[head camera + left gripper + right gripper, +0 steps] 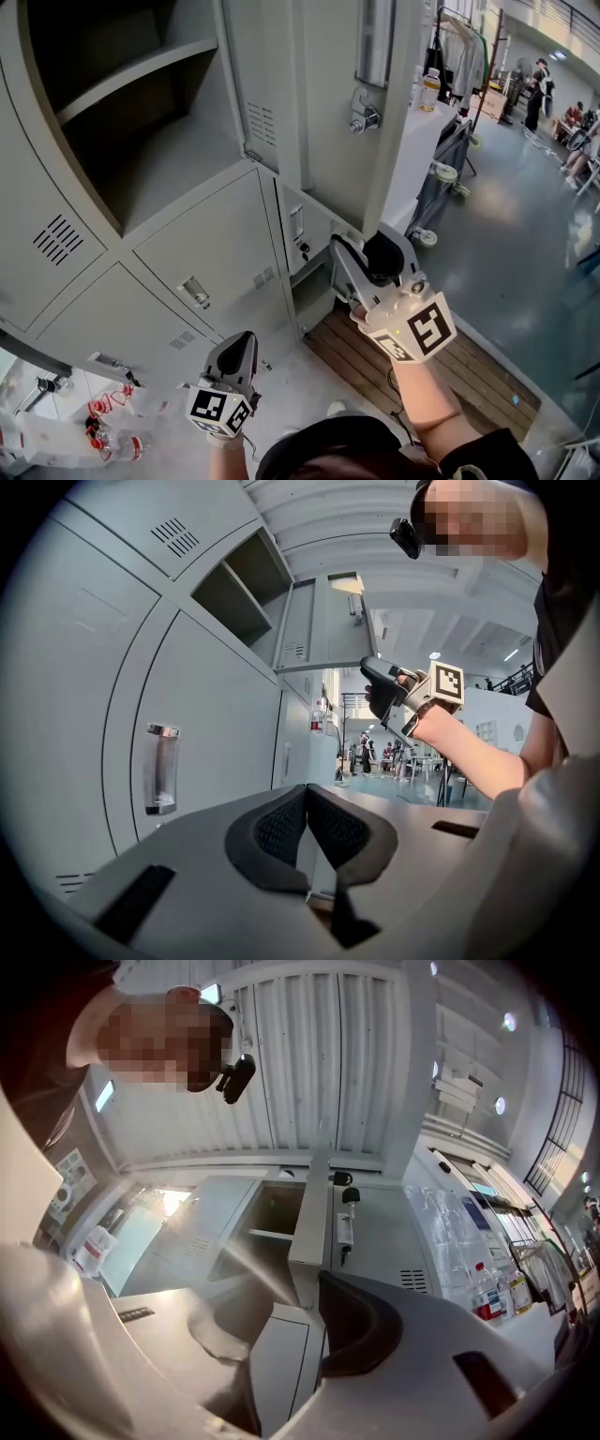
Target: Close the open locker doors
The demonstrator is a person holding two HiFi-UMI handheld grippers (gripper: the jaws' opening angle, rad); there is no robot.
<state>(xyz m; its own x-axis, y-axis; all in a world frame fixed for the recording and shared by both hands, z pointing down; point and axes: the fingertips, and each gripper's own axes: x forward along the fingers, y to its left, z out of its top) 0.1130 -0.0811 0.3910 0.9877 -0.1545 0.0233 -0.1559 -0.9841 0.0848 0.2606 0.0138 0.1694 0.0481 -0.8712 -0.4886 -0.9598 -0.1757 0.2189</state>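
The grey lockers (187,253) fill the left of the head view. One upper locker (141,122) stands open and shows a shelf; its door (328,84) swings out towards me, edge on in the right gripper view (309,1222). Below it a small lower door (302,234) with a lock hangs ajar. My right gripper (361,248) points up beside that lower door, jaws open, and the door panel (281,1363) shows between them without either pad pressing on it. My left gripper (246,339) hovers low in front of closed doors, pads together (306,794) and holding nothing.
A white counter (412,150) with a bottle (430,89) stands right of the lockers. A wooden pallet (469,366) lies on the floor under my right arm. Bottles and clutter (108,427) sit at the bottom left. People (539,84) stand far off at the top right.
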